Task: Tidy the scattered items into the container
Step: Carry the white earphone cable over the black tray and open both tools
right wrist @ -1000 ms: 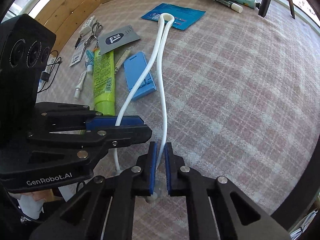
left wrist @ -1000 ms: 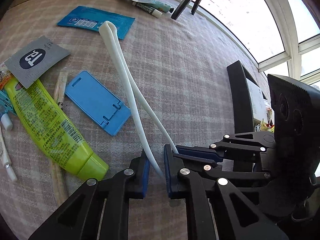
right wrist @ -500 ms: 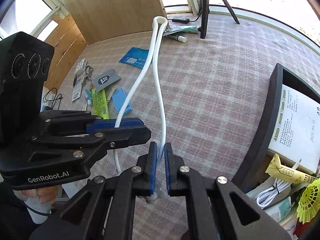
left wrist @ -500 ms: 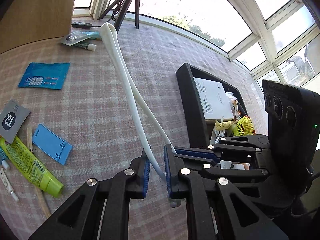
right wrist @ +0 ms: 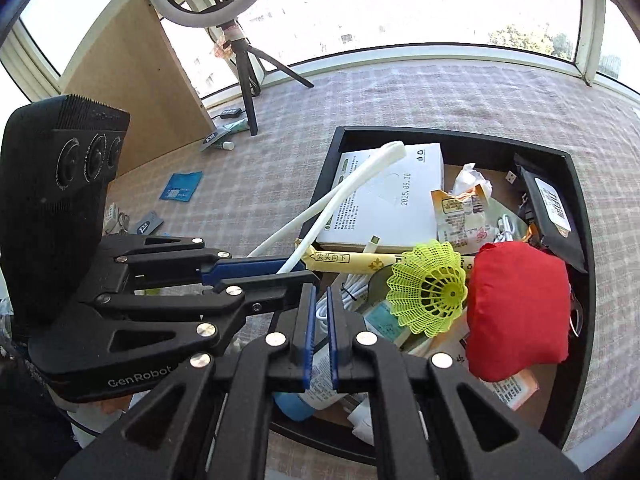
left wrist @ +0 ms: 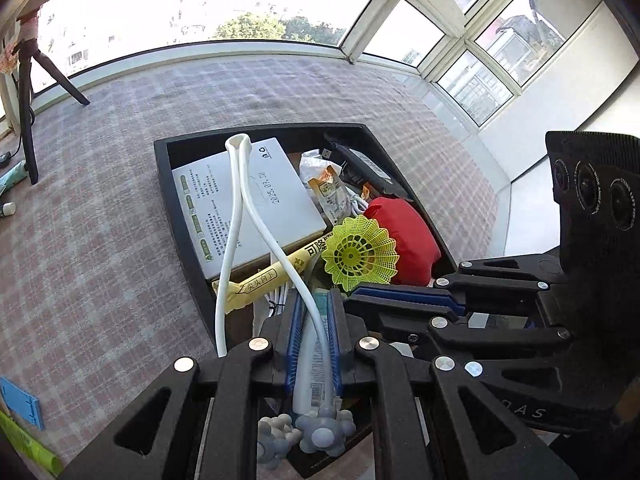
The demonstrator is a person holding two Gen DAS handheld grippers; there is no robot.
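Observation:
A long white band (left wrist: 236, 200), folded double, with grey flower-shaped ends (left wrist: 324, 432), hangs over the black box (left wrist: 176, 216). My left gripper (left wrist: 314, 300) is shut on one strand, above the box's near edge. The other strand runs down past its left finger. The band's fold (right wrist: 394, 148) lies over a white carton in the box (right wrist: 324, 184). My right gripper (right wrist: 319, 292) sits just right of the left gripper (right wrist: 296, 272). It is shut, and I see no strand between its pads. From the left wrist it shows as closed fingers (left wrist: 356, 294).
The box holds a white carton (left wrist: 272, 196), a yellow shuttlecock (left wrist: 360, 256), a red pouch (left wrist: 412, 240), snack packets and cables. A blue stand (left wrist: 20, 400) and a green tube (left wrist: 24, 448) lie on the checked cloth. A tripod (right wrist: 248, 92) and wooden board (right wrist: 136, 80) stand behind.
Both grippers rose and swung with the band from the scattered items to above the black box. The strand that sat between the right pads is no longer there.

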